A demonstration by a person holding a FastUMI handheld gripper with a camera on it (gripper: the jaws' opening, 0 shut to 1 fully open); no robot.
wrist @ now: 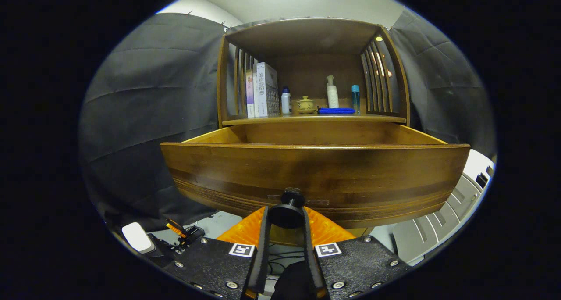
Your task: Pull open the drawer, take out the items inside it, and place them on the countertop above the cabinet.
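The gripper [286, 216] has both fingers clamped on the round black knob [287, 212] at the near front of the brown wooden drawer [315, 177], which stands pulled out. On the far wooden countertop [313, 119] sit a white box [266, 89], white pump bottle [332, 92] and folded blue cloth [336, 111].

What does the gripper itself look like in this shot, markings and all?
The gripper has two long, narrow fingers that run forward side by side from a black, grainy-textured body. The body carries two square black-and-white tag markers and round silver screw heads. Ribbed orange panels flank the fingers.
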